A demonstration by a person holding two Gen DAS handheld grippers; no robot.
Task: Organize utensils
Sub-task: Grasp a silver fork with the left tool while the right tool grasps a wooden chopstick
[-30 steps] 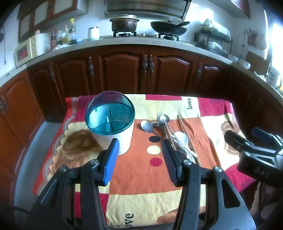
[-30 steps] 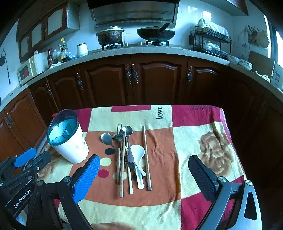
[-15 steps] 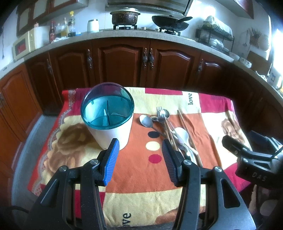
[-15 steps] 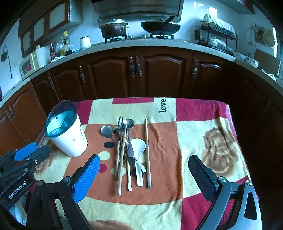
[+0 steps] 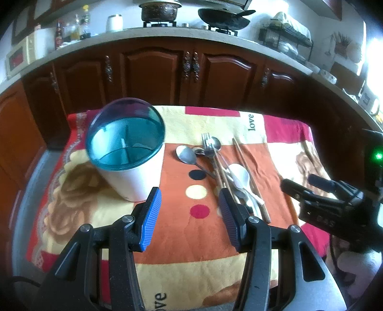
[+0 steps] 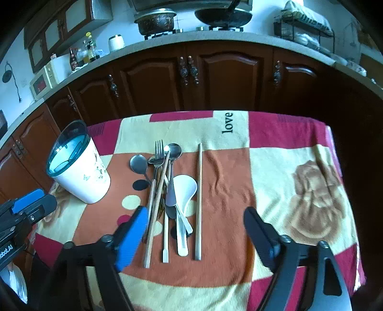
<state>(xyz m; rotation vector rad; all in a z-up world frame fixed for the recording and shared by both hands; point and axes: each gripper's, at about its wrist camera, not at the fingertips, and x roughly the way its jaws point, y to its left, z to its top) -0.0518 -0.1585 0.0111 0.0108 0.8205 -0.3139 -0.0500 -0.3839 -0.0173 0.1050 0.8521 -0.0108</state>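
Observation:
A white utensil holder with a teal divided rim stands on the left of the cloth-covered table. A pile of utensils lies in the middle: a fork, metal spoons, a white plastic spoon and wooden chopsticks; the pile also shows in the left wrist view. My left gripper is open and empty, above the cloth just in front of the holder. My right gripper is open and empty, hovering over the near ends of the utensils.
The table carries a patchwork cloth of orange, cream and red. Dark wooden cabinets run behind it under a counter with a pot, a wok and a microwave. The floor drops off at the table's left.
Both grippers have moved forward and lower toward the table. The right gripper's jaws have narrowed and now sit over the utensil handles. Nothing has been picked up.

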